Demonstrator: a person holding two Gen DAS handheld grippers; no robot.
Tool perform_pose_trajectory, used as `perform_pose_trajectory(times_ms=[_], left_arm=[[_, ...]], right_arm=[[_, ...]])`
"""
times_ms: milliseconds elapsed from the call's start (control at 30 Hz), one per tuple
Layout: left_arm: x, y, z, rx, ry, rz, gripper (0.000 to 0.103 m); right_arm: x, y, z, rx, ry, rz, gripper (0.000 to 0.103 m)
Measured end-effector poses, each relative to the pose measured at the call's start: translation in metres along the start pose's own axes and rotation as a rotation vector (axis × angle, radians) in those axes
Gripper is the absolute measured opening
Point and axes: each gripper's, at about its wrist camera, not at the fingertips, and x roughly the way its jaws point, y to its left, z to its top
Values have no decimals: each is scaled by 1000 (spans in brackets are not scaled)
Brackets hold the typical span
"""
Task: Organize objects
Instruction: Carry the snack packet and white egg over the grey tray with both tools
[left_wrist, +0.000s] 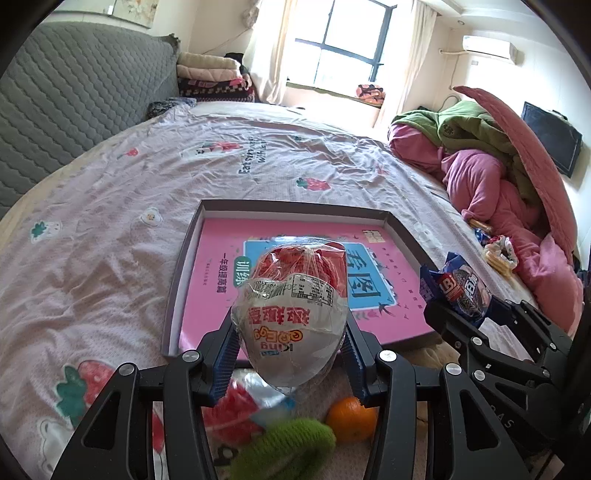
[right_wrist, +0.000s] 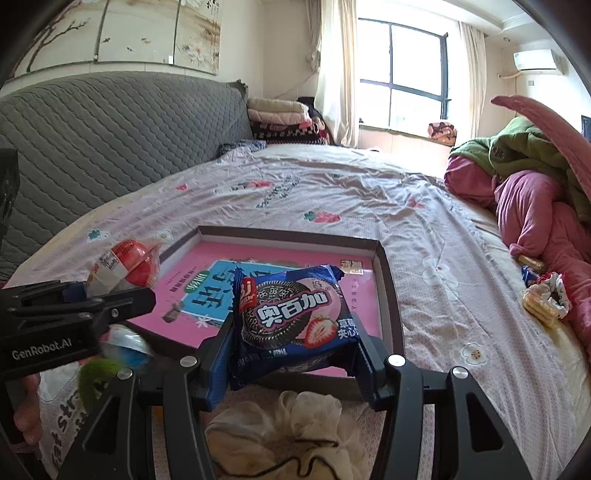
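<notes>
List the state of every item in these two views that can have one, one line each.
left gripper: shut on the egg-shaped toy.
egg-shaped toy: wrapped in clear film, held off the bed.
right gripper: shut on the cookie packet.
cookie packet: sealed, held above the tray's near edge.
tray: open-topped, a pink book lying flat inside.
orange: whole, resting on the bed.
curtains: drawn aside.

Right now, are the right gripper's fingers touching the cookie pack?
Touching. The right wrist view shows both fingers pressed against the sides of the cookie pack, holding it above the tray.
</notes>
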Motion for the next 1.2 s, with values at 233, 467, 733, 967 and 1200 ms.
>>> perform_pose_trajectory(times_ms=[233, 467, 733, 967, 1200], left_arm=[[20, 8, 12, -22, 33, 0, 52], [44, 9, 16, -15, 73, 28, 52], [68, 10, 15, -8, 149, 60, 52], [81, 15, 11, -24, 197, 61, 52], [85, 18, 10, -41, 219, 53, 52]], right_arm=[[25, -9, 4, 17, 60, -3, 56], [44, -14, 3, 13, 108, -6, 56], [58, -19, 1, 16, 152, -20, 56], [65, -19, -3, 15, 176, -42, 56], [70, -21, -5, 25, 195, -52, 56]])
